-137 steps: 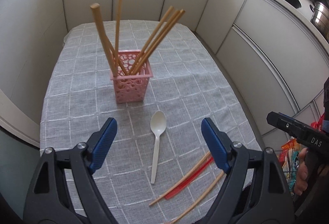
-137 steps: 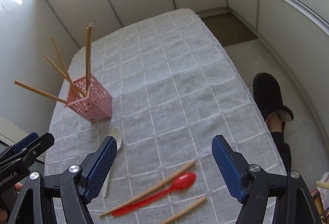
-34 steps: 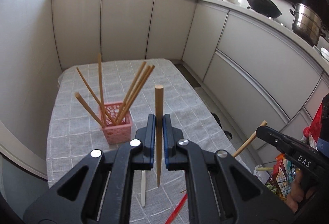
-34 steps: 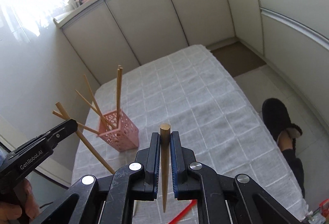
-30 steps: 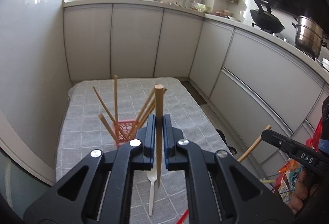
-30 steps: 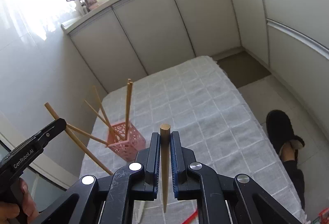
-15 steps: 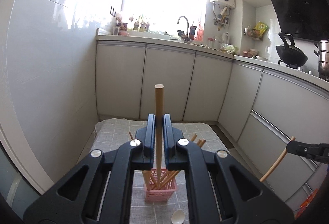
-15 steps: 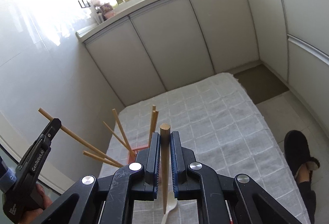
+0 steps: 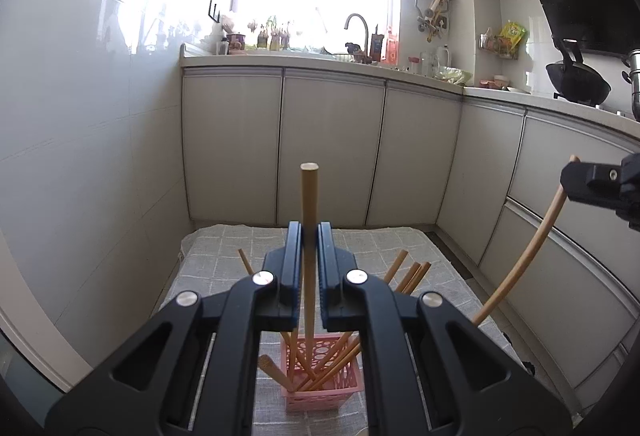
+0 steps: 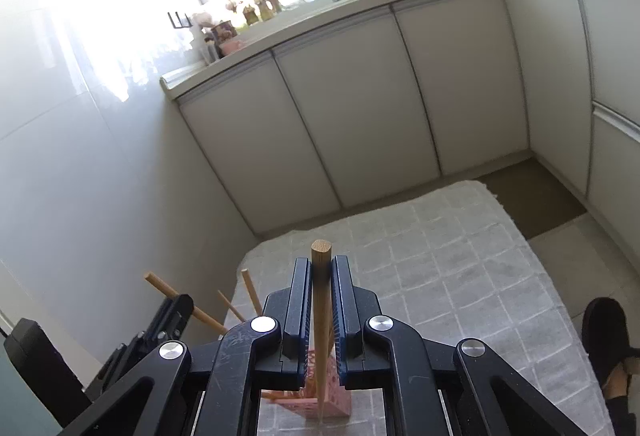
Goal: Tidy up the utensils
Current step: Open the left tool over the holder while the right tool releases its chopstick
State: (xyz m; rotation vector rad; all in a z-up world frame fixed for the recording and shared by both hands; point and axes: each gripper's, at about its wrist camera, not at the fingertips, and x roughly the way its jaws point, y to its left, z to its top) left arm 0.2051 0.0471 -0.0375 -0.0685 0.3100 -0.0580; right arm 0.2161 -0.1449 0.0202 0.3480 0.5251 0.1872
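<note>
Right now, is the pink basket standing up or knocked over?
Standing up. The pink basket sits flat on the table cloth with its open top facing up, and chopsticks lean out of it.

Two grippers: the left gripper (image 9: 308, 236) and right gripper (image 10: 321, 272) each clamp one chopstick (image 9: 309, 204) (image 10: 321, 300). One pink basket (image 9: 324, 394) at 6 o'clock holds at least five chopsticks (image 9: 412, 276). One wok (image 9: 578, 84) at 3 o'clock.

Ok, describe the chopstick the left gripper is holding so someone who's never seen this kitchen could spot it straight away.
Start at the grey checked tablecloth in front of the white cabinets, then find the pink holder standing on it. Above it, the left gripper is shut on one wooden chopstick. Unlike the chopsticks leaning splayed in the holder, this one stands upright, pinched between blue pads.
</note>
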